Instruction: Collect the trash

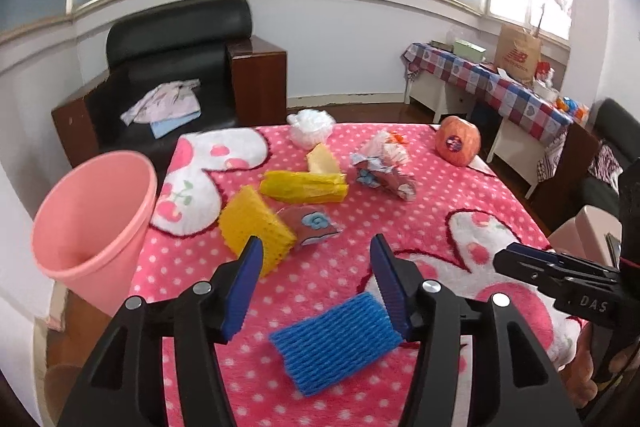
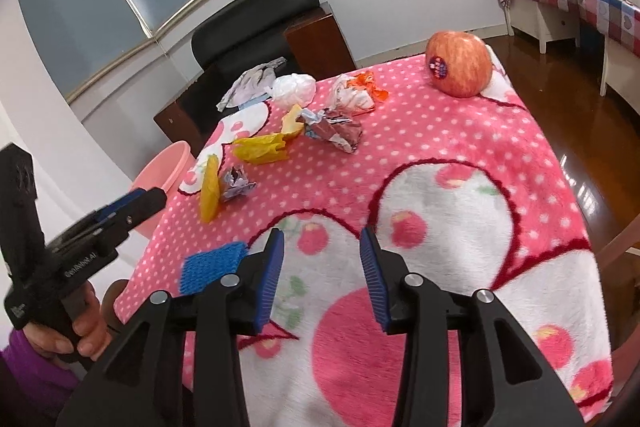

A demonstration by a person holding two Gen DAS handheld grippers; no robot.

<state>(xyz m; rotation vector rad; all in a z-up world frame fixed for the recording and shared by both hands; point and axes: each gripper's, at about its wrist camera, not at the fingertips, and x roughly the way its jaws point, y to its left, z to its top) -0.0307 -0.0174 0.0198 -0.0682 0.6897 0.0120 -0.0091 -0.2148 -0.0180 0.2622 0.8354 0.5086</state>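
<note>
Through the left wrist camera, the left gripper (image 1: 316,259) is seen with its blue-padded fingers (image 1: 246,287) spread wide, nothing pressed between them. A blue foam net (image 1: 334,341) lies on the pink dotted blanket (image 1: 400,195) just below the jaws; whether its far corner touches the right-hand pad cannot be told, and it is not clamped. Ahead of the fingertips a yellow foam net (image 1: 254,227) is set beside a crumpled printed wrapper (image 1: 314,227). Farther back a yellow crumpled bag (image 1: 304,187), a pale yellow scrap (image 1: 322,159), a larger crumpled wrapper (image 1: 384,167) and a white plastic wad (image 1: 311,125) are scattered. An apple (image 1: 458,141) with a sticker sits near the far right corner. A pink bin (image 1: 94,223) stands off the blanket's left edge. At the right margin the right gripper (image 1: 516,261) is seen side-on.

Through the right wrist camera, the right gripper (image 2: 322,243) is held over a white heart patch of the blanket (image 2: 440,131), its fingers (image 2: 376,283) parted and empty, touching nothing. The blue foam net (image 2: 208,265) lies to their left, partly hidden by the left-hand finger. The left gripper (image 2: 138,203) is gripped by a hand (image 2: 86,331) at the left edge; its jaws are seen side-on there. The remaining trash lies well ahead, and the bin (image 2: 168,167) shows beyond the blanket's left edge.
</note>
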